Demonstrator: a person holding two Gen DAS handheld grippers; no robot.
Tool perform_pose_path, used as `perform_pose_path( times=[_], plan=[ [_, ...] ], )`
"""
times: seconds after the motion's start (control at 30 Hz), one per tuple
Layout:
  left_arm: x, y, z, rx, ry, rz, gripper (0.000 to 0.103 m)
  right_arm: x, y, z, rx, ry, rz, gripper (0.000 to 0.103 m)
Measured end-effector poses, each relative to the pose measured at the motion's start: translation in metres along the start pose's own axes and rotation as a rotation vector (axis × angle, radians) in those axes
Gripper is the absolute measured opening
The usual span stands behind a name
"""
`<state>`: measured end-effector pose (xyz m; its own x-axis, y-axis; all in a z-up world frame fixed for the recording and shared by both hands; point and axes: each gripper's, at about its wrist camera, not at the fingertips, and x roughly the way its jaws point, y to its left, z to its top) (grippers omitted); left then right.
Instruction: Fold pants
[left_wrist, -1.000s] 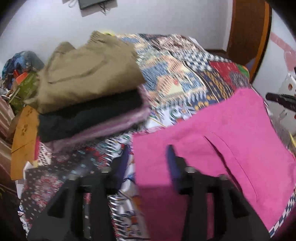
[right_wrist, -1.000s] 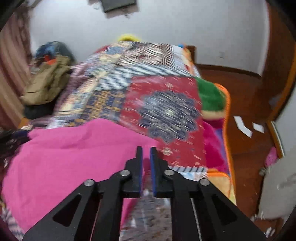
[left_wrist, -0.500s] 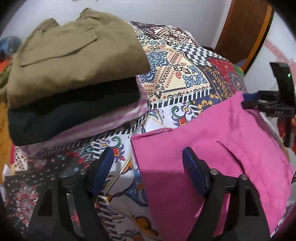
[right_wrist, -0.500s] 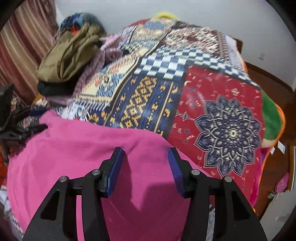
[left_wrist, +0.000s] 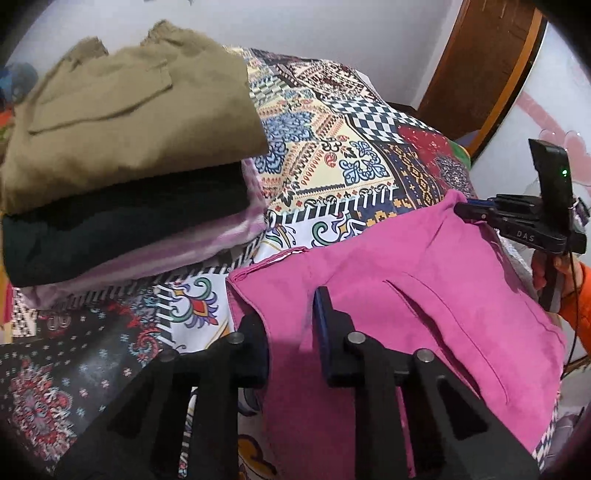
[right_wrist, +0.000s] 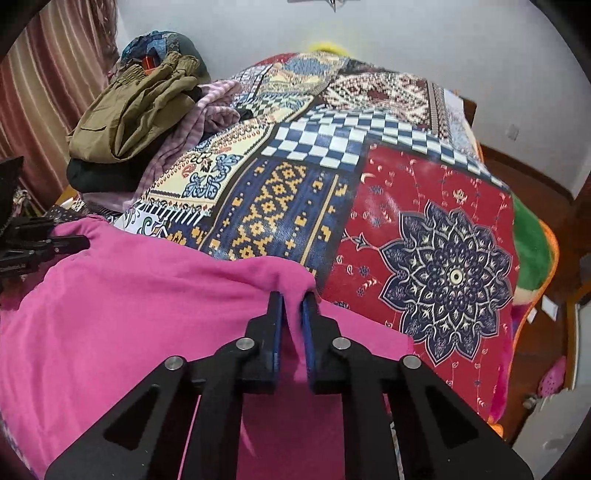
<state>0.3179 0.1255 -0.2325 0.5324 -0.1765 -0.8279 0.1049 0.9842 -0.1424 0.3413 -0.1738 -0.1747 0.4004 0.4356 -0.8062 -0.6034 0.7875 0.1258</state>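
The pink pants lie folded on the patterned bedspread. My left gripper is at their left edge with the jaws partly closed around a fold of pink cloth. My right gripper is shut on the far right corner of the pants, pinching a ridge of cloth between its blue pads. The right gripper also shows in the left wrist view at the far corner. The left gripper shows at the left edge of the right wrist view.
A stack of folded clothes, olive trousers on a black piece and a striped pink one, stands left of the pants. The bed's right edge drops to a wooden floor. A brown door is at the back right.
Both grippers were open half a second ago. Both have since closed onto the pink cloth, the right one fully, the left one most of the way.
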Motion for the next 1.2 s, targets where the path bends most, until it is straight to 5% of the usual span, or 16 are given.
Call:
perform_pose_path(
  times=[0.23,0.43,0.53,0.63,0.9,1.07,1.2],
  plan=[
    [-0.018,-0.004,-0.011,-0.003,-0.062,0.096,0.015,-0.009,0.01,0.016,-0.012,-0.083,-0.05,0.007],
    [-0.013,-0.004,-0.015,-0.012,-0.029,0.13,0.017,-0.001,0.02,0.018,-0.064,-0.037,-0.098,0.012],
    [-0.025,-0.002,-0.013,-0.018,-0.04,0.146,0.031,-0.022,0.017,0.014,-0.042,-0.052,-0.111,0.035],
    [-0.044,0.004,-0.013,-0.045,-0.063,0.159,0.048,-0.05,0.016,0.007,-0.028,-0.061,-0.105,0.036],
    [-0.089,-0.011,-0.034,-0.023,-0.071,0.203,0.06,-0.107,0.037,-0.034,-0.013,-0.055,-0.089,0.047],
    [-0.102,-0.02,-0.058,-0.081,-0.031,0.173,0.09,-0.13,0.055,-0.063,0.014,-0.07,-0.087,0.047],
    [-0.104,-0.023,-0.079,-0.18,-0.003,0.123,0.09,-0.133,0.061,-0.072,0.064,-0.091,-0.052,0.047]
  ],
)
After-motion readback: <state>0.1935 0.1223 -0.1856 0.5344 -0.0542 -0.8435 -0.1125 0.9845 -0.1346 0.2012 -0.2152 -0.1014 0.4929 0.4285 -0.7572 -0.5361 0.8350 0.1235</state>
